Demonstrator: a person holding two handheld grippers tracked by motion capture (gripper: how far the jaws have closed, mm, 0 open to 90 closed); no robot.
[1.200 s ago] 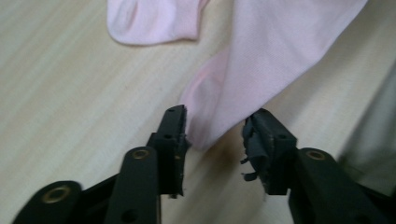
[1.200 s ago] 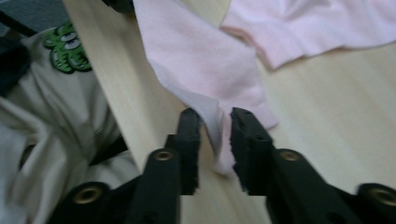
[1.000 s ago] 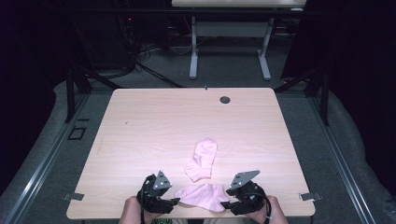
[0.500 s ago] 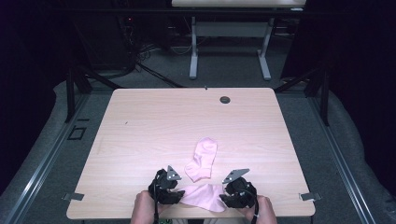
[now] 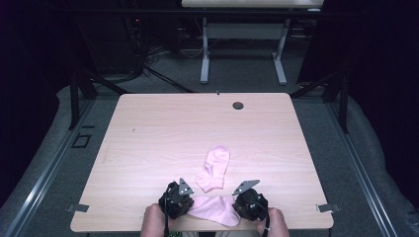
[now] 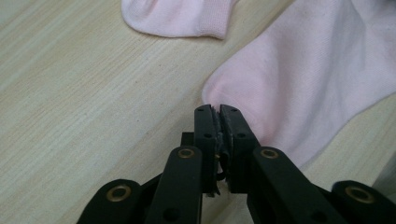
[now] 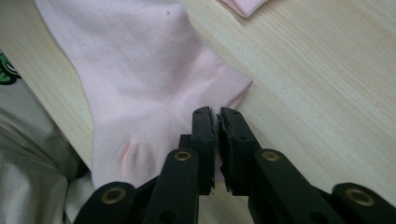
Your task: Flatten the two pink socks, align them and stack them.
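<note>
1. Two pink socks on the pale wooden table, seen whole from the high view: near sock flat along the front edge, far sock just beyond it at 12 o'clock, toe pointing away toward the small dark grommet.
2. Left gripper at 9 o'clock of the near sock, right gripper at 3 o'clock, one at each end, a hand behind each: left hand, right hand.
3. Not readable from above, plain in the left gripper view: jaws of the left gripper closed to a hairline slit, tips against the rounded end of the near sock; pinched fabric or mere contact, cannot tell. Cuff of the far sock at 11 o'clock, a strip of bare wood between the two.
4. Likewise in the right gripper view: jaws of the right gripper nearly together over the ribbed cuff edge of the near sock; a sliver of cloth apparently between them, a firm grip not certain. A light grey garment at 8 o'clock, beyond the table edge.
5. Both grippers low and tilted down toward the tabletop, wrists just past the front edge, grey plates up.
</note>
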